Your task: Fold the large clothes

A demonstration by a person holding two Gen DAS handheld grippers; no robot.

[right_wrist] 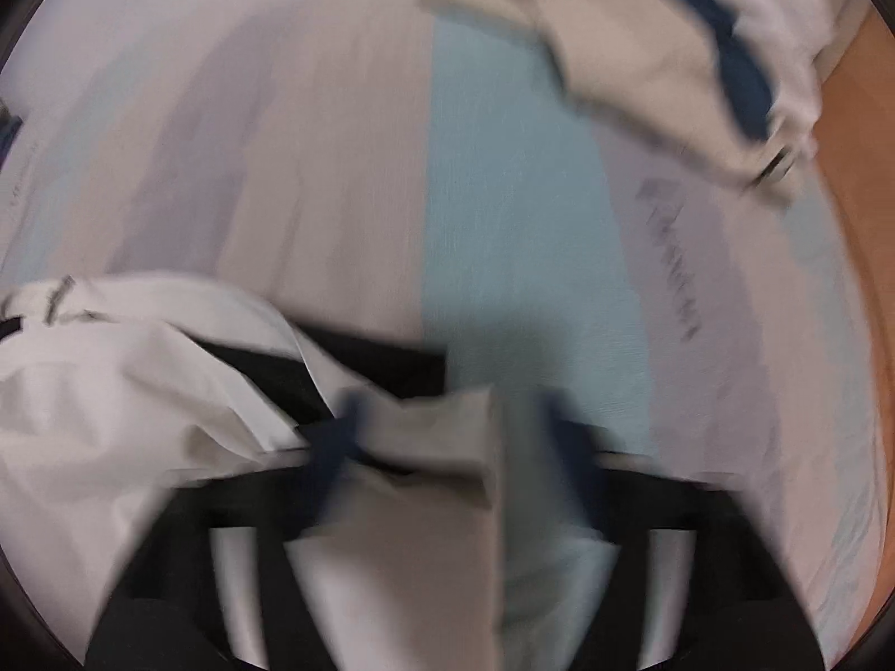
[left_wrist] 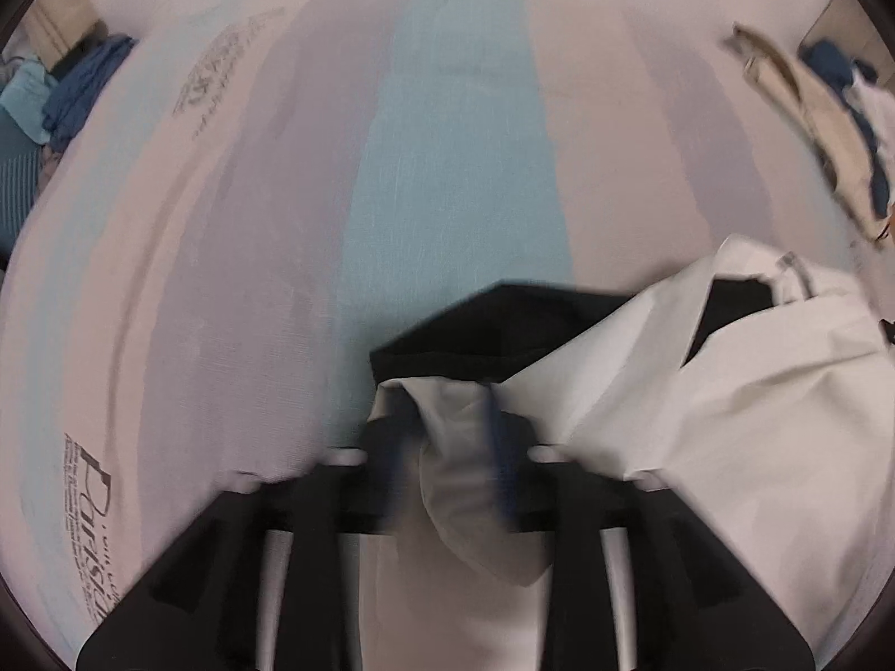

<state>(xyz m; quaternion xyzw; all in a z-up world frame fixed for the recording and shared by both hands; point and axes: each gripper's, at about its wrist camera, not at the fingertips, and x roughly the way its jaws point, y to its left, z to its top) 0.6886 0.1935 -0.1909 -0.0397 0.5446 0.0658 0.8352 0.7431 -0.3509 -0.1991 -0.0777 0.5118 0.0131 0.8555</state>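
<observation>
Closest to my left lens, the left gripper [left_wrist: 447, 436] has its two fingers pinched together on a bunched fold of the white garment [left_wrist: 727, 391], with white cloth drooping down between them toward the camera. From there the garment spreads off to the right, a black panel [left_wrist: 492, 324] showing at its edge, and it rests on the striped sheet [left_wrist: 447, 140] of pale pink, lilac and blue with printed lettering. Over on my right side, the right gripper [right_wrist: 447, 436] is likewise clamped on a wad of the same white garment [right_wrist: 112, 391], though the view is badly blurred. Beyond it lies the striped sheet [right_wrist: 503, 223], and farther off a heap of beige, blue and white clothes [right_wrist: 671, 56] near an orange-brown surface [right_wrist: 861, 195]. Another clothes pile [left_wrist: 50, 95] sits at the far left edge of the left view.
</observation>
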